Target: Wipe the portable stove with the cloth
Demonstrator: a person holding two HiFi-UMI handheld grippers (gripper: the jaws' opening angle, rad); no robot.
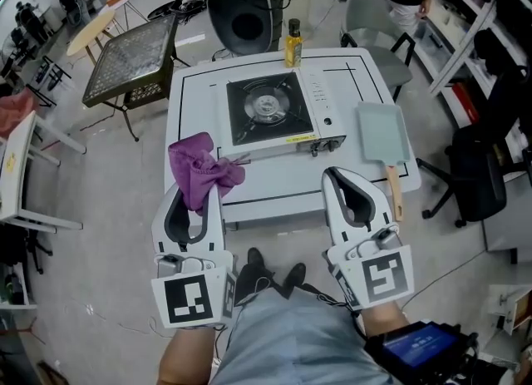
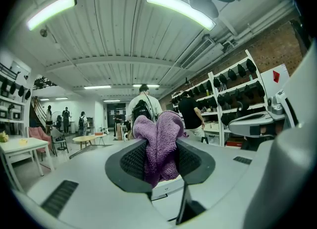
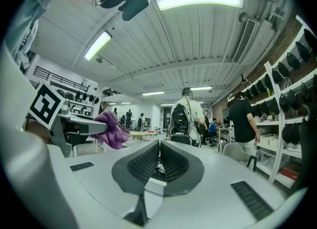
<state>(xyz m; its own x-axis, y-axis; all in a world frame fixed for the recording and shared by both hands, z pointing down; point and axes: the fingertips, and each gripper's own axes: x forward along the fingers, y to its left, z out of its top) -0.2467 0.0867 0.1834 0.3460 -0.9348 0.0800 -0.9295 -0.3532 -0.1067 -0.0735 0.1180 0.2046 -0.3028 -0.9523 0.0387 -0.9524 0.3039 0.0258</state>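
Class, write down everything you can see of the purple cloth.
The purple cloth looks like soft, fuzzy terry fabric, bunched into crumpled folds. It is pinched between the jaws of the left hand-held gripper, bulging up past their tips. From the head view it shows over the table's near left corner, apart from the portable stove; only the gripper touches it.

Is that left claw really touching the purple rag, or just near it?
Touching. The left gripper view shows the purple cloth pinched between the jaws of the left gripper, bulging out above them.
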